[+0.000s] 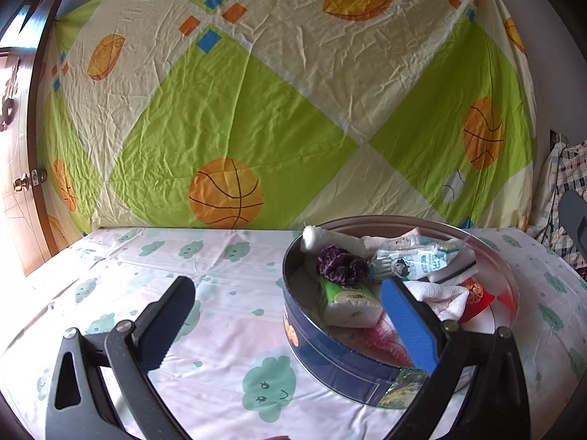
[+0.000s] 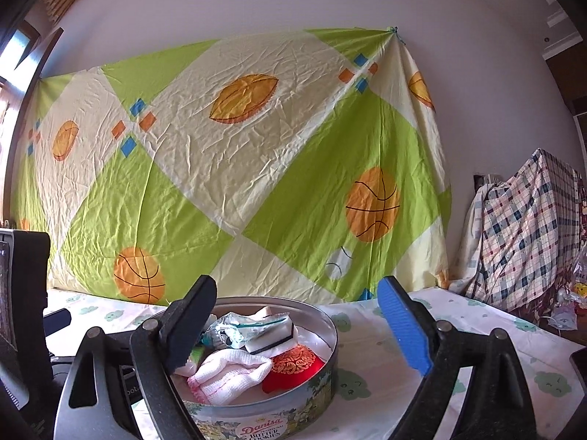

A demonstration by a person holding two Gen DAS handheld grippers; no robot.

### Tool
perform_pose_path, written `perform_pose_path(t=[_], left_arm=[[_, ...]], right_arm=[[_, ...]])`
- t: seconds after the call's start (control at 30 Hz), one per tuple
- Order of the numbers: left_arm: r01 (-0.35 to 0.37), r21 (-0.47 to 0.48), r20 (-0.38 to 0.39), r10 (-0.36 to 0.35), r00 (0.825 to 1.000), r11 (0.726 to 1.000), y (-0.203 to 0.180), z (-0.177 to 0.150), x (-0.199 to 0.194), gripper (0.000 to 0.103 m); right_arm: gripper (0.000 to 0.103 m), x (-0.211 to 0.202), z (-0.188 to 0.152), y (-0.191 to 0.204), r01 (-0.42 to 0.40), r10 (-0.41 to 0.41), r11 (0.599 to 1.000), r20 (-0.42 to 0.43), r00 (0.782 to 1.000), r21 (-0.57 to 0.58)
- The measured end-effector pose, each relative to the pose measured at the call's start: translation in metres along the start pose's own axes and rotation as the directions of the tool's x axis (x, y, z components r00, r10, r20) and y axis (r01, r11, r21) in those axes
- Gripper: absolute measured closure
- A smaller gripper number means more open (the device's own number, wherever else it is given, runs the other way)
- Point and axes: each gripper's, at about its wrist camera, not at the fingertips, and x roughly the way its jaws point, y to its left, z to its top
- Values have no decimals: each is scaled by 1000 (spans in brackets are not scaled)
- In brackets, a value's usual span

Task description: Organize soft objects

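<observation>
The sorting looks close to finished, judging by how things lie: the round blue metal cookie tin [image 1: 330, 363] on the cloud-printed tablecloth of the table [image 1: 205, 333] already holds a heap of soft items, among them a purple knitted scrunchie [image 1: 341, 264], a green-and-white tissue pack [image 1: 348, 302], a white gauze cloth with red stitching [image 2: 227, 374], a red embroidered pouch [image 2: 293, 366], a clear plastic packet with teal print [image 1: 411, 256] and a rolled white bandage [image 1: 323, 238] leaning on the far rim. No loose soft item shows on the cloth around the tin, so little seems left, unless something lies out of view. The left gripper [image 1: 290, 308] hangs low just in front of the tin, its fingers spread wide and holding nothing, the blue-padded one reaching over the tin's near rim. The right gripper [image 2: 297, 315] hovers near the tin on its other side, likewise wide apart and empty, straddling the rim.
</observation>
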Motion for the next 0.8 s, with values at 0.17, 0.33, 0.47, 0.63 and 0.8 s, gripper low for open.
perform_pose_path(t=[0.17,0.33,0.47,0.63,0.8], left_arm=[[-4,-3,-10,4,1000,1000,1,0,2,0],[-14,-16,-20,14,1000,1000,3,0,4,0],[-18,-15,-20,18,1000,1000,2,0,4,0],[-19,-13,-21,19,1000,1000,2,0,4,0],[-16,-10,-28,15,999,1000,2,0,5,0]], right_arm=[[12,2,-2,0,6,-6,1000,-10,1000,0],[12,2,-2,0,8,-8,1000,-11,1000,-1],[12,3,-2,0,7,-7,1000,-11,1000,-1],[12,3,-2,-1,10,-10,1000,-16,1000,-2],[11,3,-2,-1,10,-10,1000,-16,1000,-3]])
